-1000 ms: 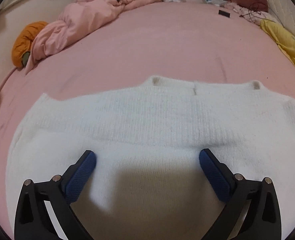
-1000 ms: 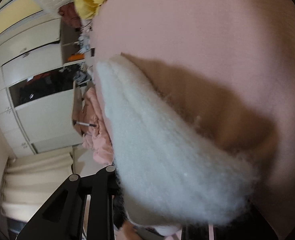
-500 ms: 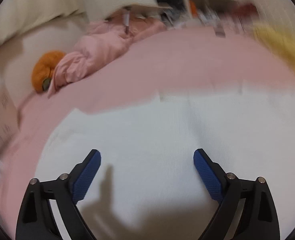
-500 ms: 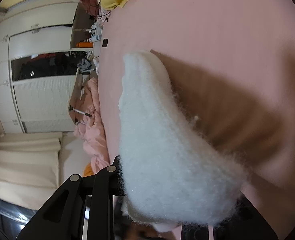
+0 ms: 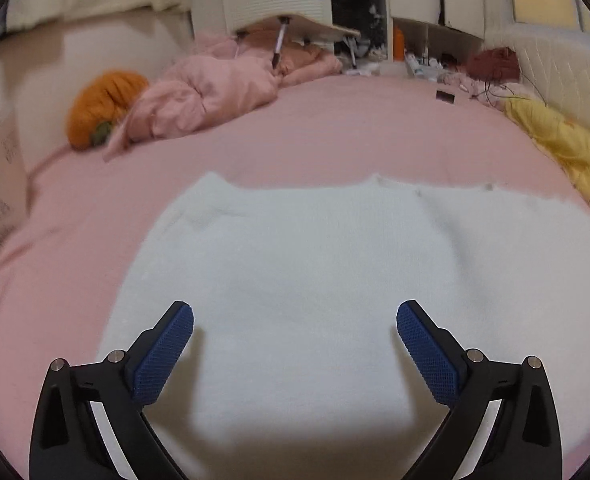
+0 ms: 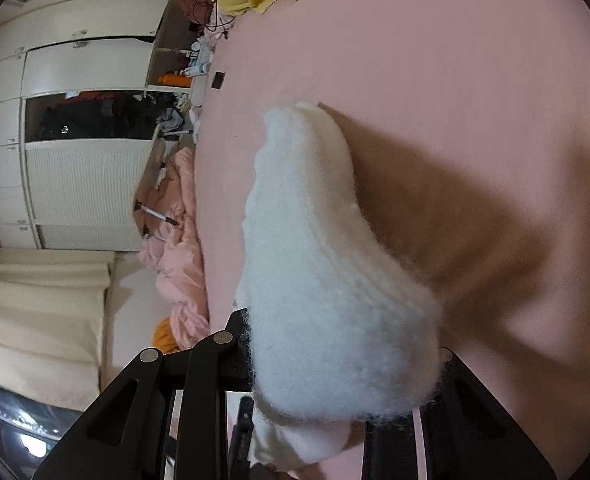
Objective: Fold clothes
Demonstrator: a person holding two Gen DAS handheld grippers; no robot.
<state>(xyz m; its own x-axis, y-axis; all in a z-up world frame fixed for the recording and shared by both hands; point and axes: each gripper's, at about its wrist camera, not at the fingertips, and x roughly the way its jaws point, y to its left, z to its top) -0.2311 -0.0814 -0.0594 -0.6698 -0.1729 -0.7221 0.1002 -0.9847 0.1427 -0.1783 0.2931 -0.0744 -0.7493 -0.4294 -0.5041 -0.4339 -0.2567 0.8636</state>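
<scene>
White fuzzy sweater (image 5: 335,264) lies spread flat on the pink bed sheet (image 5: 335,136), near the bed's front edge. Since a second ago the left gripper (image 5: 295,320) has lifted and tilted up off the knit, jaws wide apart, holding nothing. Right gripper (image 6: 335,364) stays clamped on a sweater edge (image 6: 315,260), raised off the sheet with a shadow beneath: likely a fold-over in progress. Around: pink duvet (image 5: 207,96) and orange pumpkin cushion (image 5: 99,108) at the far left, yellow cloth (image 5: 563,144) at the right edge. Fold path looks unobstructed.

white fuzzy sweater (image 5: 327,248), flat on bed
</scene>
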